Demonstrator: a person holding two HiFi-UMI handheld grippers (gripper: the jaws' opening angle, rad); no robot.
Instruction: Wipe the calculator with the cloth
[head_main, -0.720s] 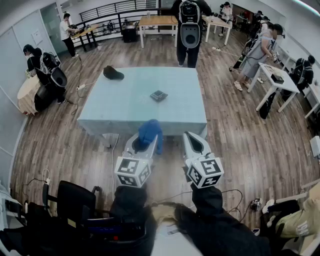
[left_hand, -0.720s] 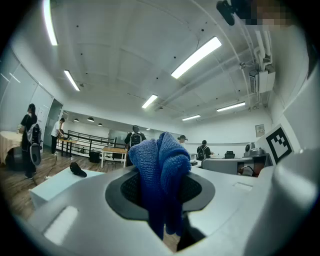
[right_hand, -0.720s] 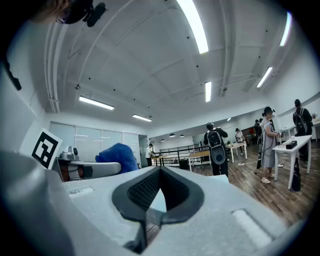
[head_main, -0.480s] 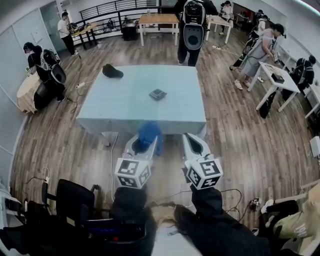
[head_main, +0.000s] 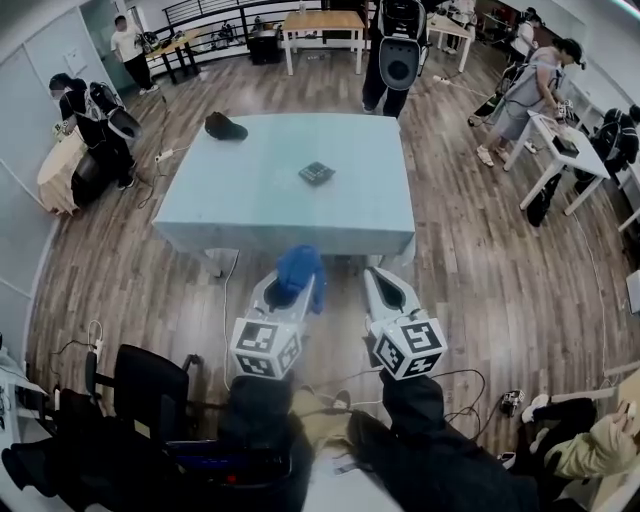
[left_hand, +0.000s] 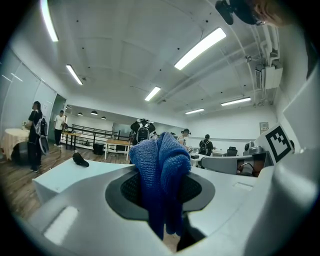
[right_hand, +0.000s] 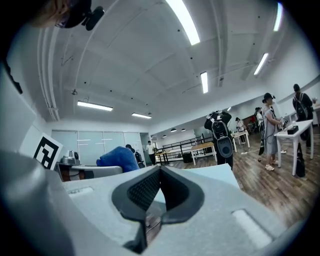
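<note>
Calculator (head_main: 316, 173) is lying well ahead on the counter (head_main: 255, 205), nearer the left gripper (head_main: 292, 290) pinching the blue cloth (head_main: 300, 266); right gripper (head_main: 386, 285) is hanging pressed together.

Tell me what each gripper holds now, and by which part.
The left gripper is shut on the blue cloth, clamped across its bunched middle. The right gripper holds nothing; its jaws are together.
</note>
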